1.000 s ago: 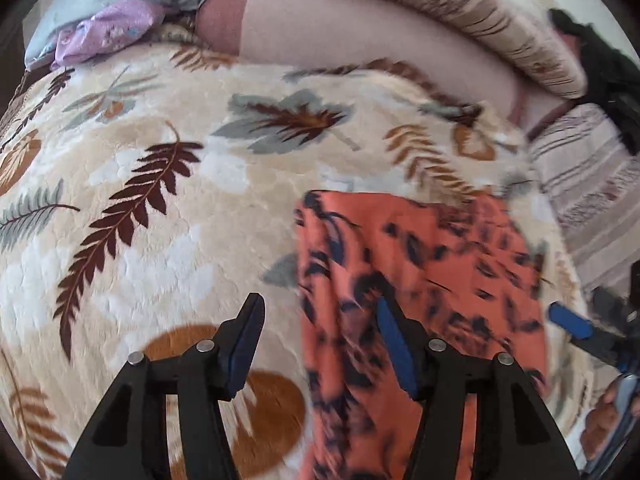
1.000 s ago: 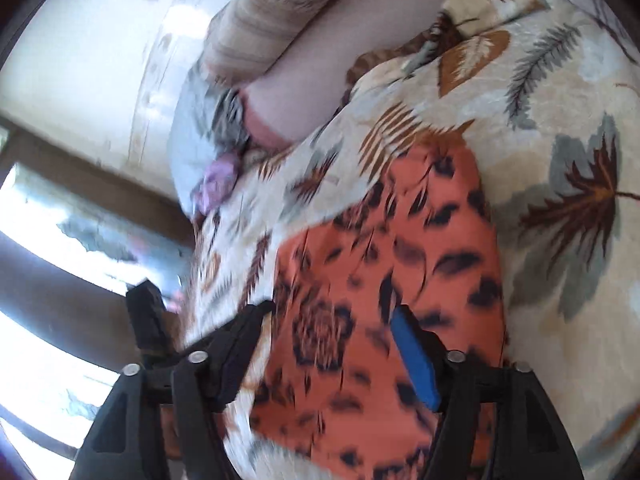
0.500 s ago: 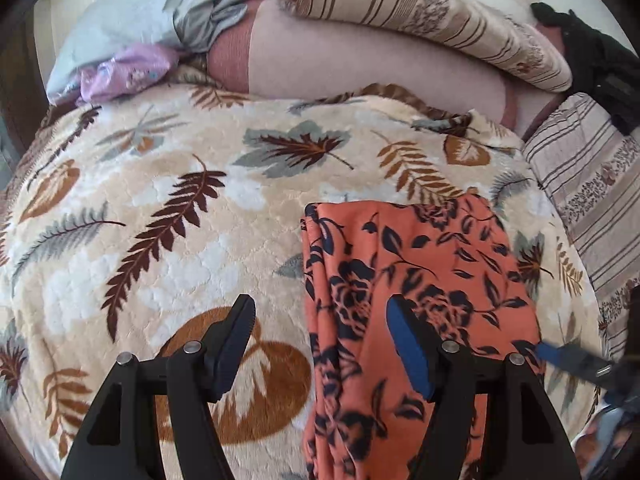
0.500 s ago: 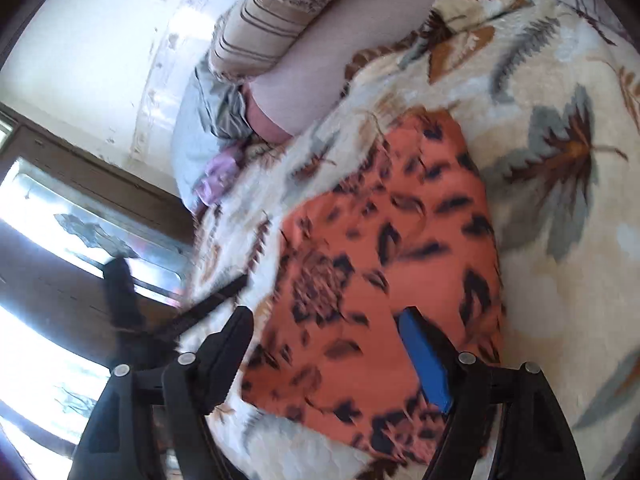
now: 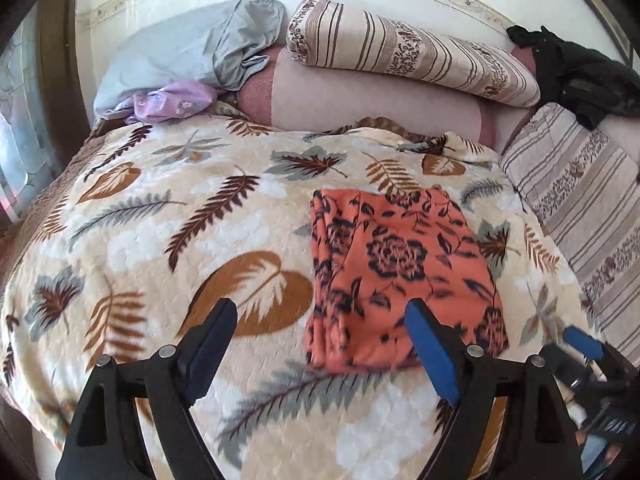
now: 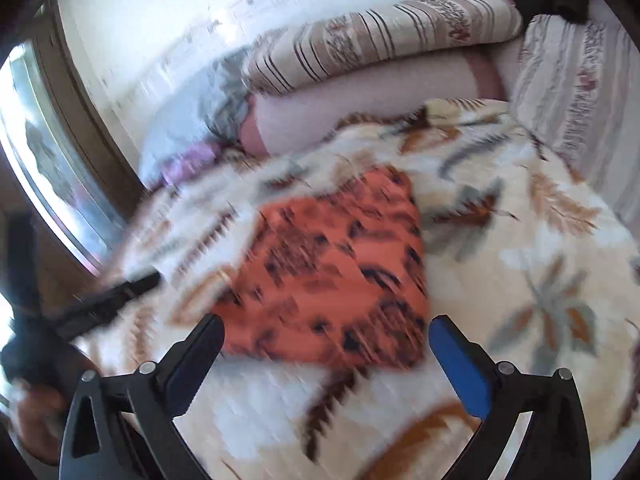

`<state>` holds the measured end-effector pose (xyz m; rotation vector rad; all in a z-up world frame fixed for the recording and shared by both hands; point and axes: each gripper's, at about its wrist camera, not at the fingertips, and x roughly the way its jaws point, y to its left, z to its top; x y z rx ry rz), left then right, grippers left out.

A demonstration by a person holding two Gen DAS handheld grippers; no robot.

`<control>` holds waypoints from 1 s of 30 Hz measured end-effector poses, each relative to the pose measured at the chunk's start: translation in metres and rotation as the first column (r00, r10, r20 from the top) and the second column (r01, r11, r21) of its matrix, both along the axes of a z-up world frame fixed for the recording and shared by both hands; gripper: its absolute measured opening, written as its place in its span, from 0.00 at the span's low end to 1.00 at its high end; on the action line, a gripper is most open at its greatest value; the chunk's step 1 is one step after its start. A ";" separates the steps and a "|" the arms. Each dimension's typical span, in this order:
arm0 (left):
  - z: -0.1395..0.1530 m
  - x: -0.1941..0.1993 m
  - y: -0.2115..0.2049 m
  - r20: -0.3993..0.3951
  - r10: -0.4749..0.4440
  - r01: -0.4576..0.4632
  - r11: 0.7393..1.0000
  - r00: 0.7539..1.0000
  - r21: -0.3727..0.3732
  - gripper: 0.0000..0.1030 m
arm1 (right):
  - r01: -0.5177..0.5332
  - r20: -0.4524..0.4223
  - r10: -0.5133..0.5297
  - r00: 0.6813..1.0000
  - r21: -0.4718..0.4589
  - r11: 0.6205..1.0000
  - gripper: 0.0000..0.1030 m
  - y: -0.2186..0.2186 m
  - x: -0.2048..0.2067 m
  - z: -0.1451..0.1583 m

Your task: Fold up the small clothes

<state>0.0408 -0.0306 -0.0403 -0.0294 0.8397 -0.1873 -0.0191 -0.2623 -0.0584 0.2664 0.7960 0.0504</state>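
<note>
An orange garment with dark flower print [image 5: 396, 268] lies folded flat on the leaf-patterned blanket [image 5: 160, 240]. It also shows, blurred, in the right wrist view [image 6: 336, 272]. My left gripper [image 5: 320, 320] is open and empty, held above the blanket near the garment's near left corner. My right gripper [image 6: 324, 336] is open and empty, just short of the garment's near edge. The right gripper also shows at the left wrist view's lower right edge [image 5: 588, 360], and the left gripper shows at the left of the right wrist view [image 6: 104, 300].
A striped bolster [image 5: 412, 52] and a pinkish cushion [image 5: 360, 100] lie along the wall. A grey pillow [image 5: 188, 48] and a purple cloth [image 5: 172, 100] are at the back left. A black garment [image 5: 580, 72] and a striped cover [image 5: 580, 184] are on the right. A window [image 6: 44, 168] is at left.
Both grippers have pulled back and up from the orange garment, which now lies farther off and whole in view. Both stayed open and empty.
</note>
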 end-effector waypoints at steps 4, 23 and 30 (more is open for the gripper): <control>-0.028 -0.065 0.015 0.013 0.024 -0.024 0.999 1.000 0.024 0.94 | 0.038 -0.110 -0.032 0.993 0.053 0.998 1.00 0.014 -0.064 -0.048; 0.041 -0.073 -0.013 0.094 0.042 -0.048 0.997 0.995 0.056 1.00 | 0.125 -0.011 -0.130 0.991 -0.211 0.969 1.00 0.020 -0.068 0.030; 0.036 -0.062 -0.030 0.074 0.074 -0.083 0.987 0.995 0.137 1.00 | 0.124 0.003 -0.127 0.992 -0.239 0.963 1.00 0.020 -0.070 0.034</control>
